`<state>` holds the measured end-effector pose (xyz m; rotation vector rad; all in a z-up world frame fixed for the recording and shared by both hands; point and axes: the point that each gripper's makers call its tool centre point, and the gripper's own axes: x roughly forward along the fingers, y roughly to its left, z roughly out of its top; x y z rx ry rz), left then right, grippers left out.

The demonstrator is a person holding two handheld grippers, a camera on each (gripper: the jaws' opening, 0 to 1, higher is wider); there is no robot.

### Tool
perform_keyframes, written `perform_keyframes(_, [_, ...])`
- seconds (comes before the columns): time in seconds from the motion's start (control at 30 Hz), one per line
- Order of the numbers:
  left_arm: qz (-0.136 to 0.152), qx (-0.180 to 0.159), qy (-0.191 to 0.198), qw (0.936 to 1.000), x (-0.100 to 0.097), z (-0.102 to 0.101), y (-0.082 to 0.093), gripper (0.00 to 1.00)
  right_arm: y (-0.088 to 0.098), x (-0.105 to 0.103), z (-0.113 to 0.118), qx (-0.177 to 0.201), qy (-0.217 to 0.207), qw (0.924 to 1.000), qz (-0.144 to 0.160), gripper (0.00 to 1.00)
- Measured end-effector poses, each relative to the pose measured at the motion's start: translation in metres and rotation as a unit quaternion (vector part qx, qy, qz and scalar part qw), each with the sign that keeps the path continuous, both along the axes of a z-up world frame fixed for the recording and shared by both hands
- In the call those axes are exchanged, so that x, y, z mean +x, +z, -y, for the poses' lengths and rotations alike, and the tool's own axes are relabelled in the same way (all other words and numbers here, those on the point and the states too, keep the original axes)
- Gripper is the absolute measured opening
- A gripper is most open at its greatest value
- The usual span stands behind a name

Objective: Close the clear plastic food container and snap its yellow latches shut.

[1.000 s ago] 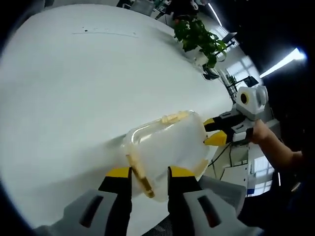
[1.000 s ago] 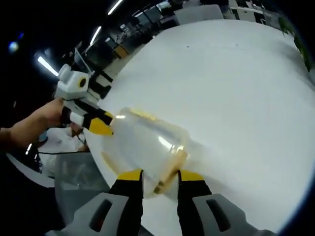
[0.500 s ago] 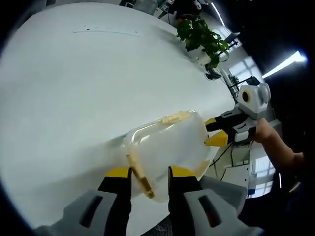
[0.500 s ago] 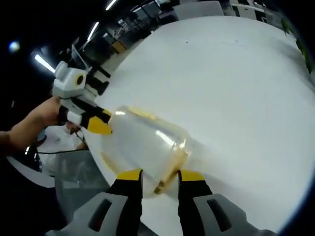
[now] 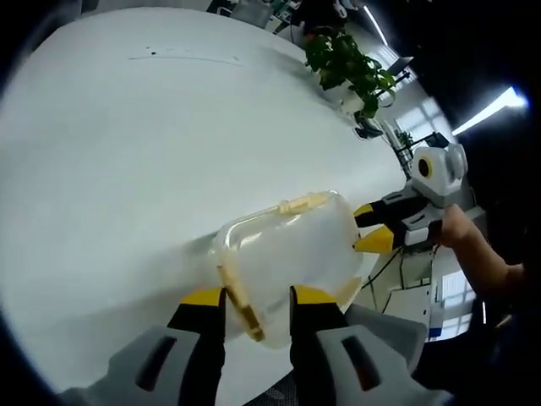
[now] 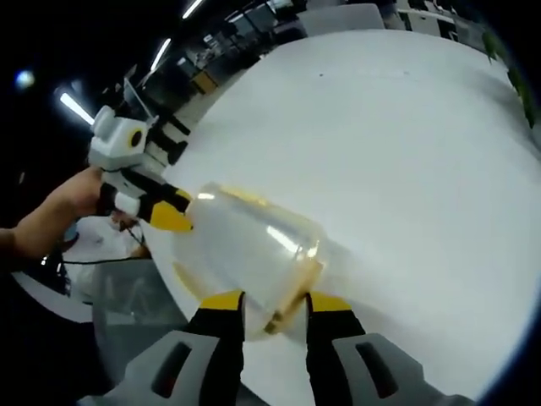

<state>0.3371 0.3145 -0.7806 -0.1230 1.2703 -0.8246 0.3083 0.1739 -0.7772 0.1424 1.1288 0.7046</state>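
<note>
White and broad, the table [image 5: 127,152] runs far beyond the clear container [image 5: 287,254], bare on that side, while the container itself sits close to the near edge, where the surface drops away to a dim office floor. Left tongs [image 5: 258,300] straddle one short end of the container, yellow tips set either side of a yellow latch [image 5: 241,300]; whether they pinch it or merely flank it I cannot tell. From this view a second latch [image 5: 304,201] lies along the far long rim, and the right tongs [image 5: 372,228] meet the opposite end, a hand [image 5: 456,233] behind them. A potted plant [image 5: 347,63] stands at the table's far edge.

From the right gripper view the container [image 6: 249,249] looks domed and glossy. Right tongs [image 6: 275,304] bracket the latch [image 6: 292,296] at their end, the tips apart, actual contact unclear. Left tongs [image 6: 169,211] come in from the left, touching the far end, held by a hand [image 6: 72,194]. Ceiling lights [image 6: 76,110] streak the dark room behind.
</note>
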Motion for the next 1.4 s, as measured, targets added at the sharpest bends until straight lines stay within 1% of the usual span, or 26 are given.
perform_keyframes(0.07, [0.003, 0.003, 0.003, 1.0000, 0.000, 0.001, 0.000, 0.27, 0.000, 0.001, -0.001, -0.018, 0.011, 0.9998, 0.007, 0.26])
perform_keyframes(0.13, [0.006, 0.005, 0.003, 1.0000, 0.000, 0.002, 0.001, 0.27, 0.001, 0.002, -0.002, -0.023, 0.011, 0.9997, 0.004, 0.26])
perform_keyframes(0.23, [0.006, 0.003, 0.005, 1.0000, 0.000, 0.001, 0.001, 0.28, 0.000, 0.002, 0.000, -0.019, 0.008, 0.9998, -0.002, 0.26])
perform_keyframes(0.33, [0.002, 0.002, 0.009, 1.0000, 0.001, 0.001, 0.001, 0.29, 0.000, 0.001, 0.002, -0.010, 0.005, 0.9999, 0.002, 0.27])
perform_keyframes(0.37, [0.003, 0.003, 0.008, 1.0000, 0.000, 0.002, 0.001, 0.29, 0.001, 0.001, 0.002, -0.008, 0.004, 1.0000, 0.004, 0.27])
perform_keyframes(0.4, [-0.001, 0.004, 0.000, 1.0000, -0.004, 0.003, 0.001, 0.30, 0.001, 0.000, 0.002, -0.009, 0.004, 0.9999, 0.006, 0.27])
perform_keyframes(0.43, [0.004, 0.004, -0.001, 1.0000, -0.004, 0.003, 0.002, 0.30, 0.002, 0.000, 0.001, -0.011, 0.006, 0.9999, 0.008, 0.27])
perform_keyframes(0.5, [0.019, 0.010, -0.023, 0.9995, -0.007, 0.003, 0.002, 0.31, 0.003, 0.000, 0.001, -0.023, 0.021, 0.9993, 0.021, 0.27])
perform_keyframes(0.57, [0.057, 0.019, -0.042, 0.9973, -0.001, 0.003, 0.004, 0.32, 0.004, 0.001, 0.002, -0.041, 0.040, 0.9980, 0.029, 0.27])
perform_keyframes(0.6, [0.059, 0.022, -0.047, 0.9969, -0.002, 0.003, 0.005, 0.32, 0.005, 0.002, 0.003, -0.050, 0.052, 0.9967, 0.037, 0.26])
perform_keyframes(0.67, [0.078, 0.030, -0.063, 0.9945, 0.000, 0.003, 0.007, 0.32, 0.007, 0.005, 0.004, -0.061, 0.062, 0.9950, 0.050, 0.24])
perform_keyframes(0.73, [0.093, 0.039, -0.089, 0.9909, 0.001, 0.003, 0.008, 0.32, 0.010, 0.007, 0.005, -0.069, 0.081, 0.9923, 0.063, 0.23])
perform_keyframes(0.83, [0.110, 0.041, -0.108, 0.9872, 0.002, 0.004, 0.013, 0.33, 0.013, 0.009, 0.004, -0.063, 0.088, 0.9919, 0.067, 0.23])
perform_keyframes(0.87, [0.114, 0.042, -0.113, 0.9862, 0.002, 0.004, 0.014, 0.33, 0.013, 0.010, 0.005, -0.066, 0.091, 0.9914, 0.068, 0.23])
perform_keyframes(0.9, [0.114, 0.045, -0.115, 0.9857, 0.003, 0.003, 0.015, 0.34, 0.015, 0.012, 0.005, -0.065, 0.093, 0.9907, 0.076, 0.23])
perform_keyframes(0.93, [0.121, 0.047, -0.121, 0.9841, 0.004, 0.004, 0.017, 0.34, 0.016, 0.013, 0.006, -0.064, 0.091, 0.9908, 0.077, 0.23])
perform_keyframes(1.0, [0.137, 0.054, -0.141, 0.9789, 0.005, 0.004, 0.019, 0.35, 0.022, 0.016, 0.004, -0.056, 0.089, 0.9904, 0.089, 0.21])
perform_keyframes(1.07, [0.152, 0.056, -0.156, 0.9745, 0.007, 0.006, 0.020, 0.34, 0.024, 0.018, 0.001, -0.050, 0.092, 0.9902, 0.092, 0.20])
perform_keyframes(1.1, [0.151, 0.059, -0.158, 0.9742, 0.007, 0.007, 0.020, 0.34, 0.024, 0.018, 0.000, -0.049, 0.097, 0.9895, 0.094, 0.19])
perform_keyframes(1.2, [0.158, 0.062, -0.172, 0.9704, 0.008, 0.010, 0.023, 0.33, 0.024, 0.019, -0.003, -0.051, 0.109, 0.9876, 0.100, 0.19])
perform_keyframes(1.33, [0.164, 0.059, -0.187, 0.9667, 0.009, 0.016, 0.026, 0.30, 0.025, 0.022, -0.008, -0.050, 0.119, 0.9853, 0.112, 0.16])
perform_keyframes(1.4, [0.174, 0.054, -0.201, 0.9625, 0.008, 0.021, 0.028, 0.30, 0.026, 0.023, -0.012, -0.048, 0.124, 0.9844, 0.115, 0.15])
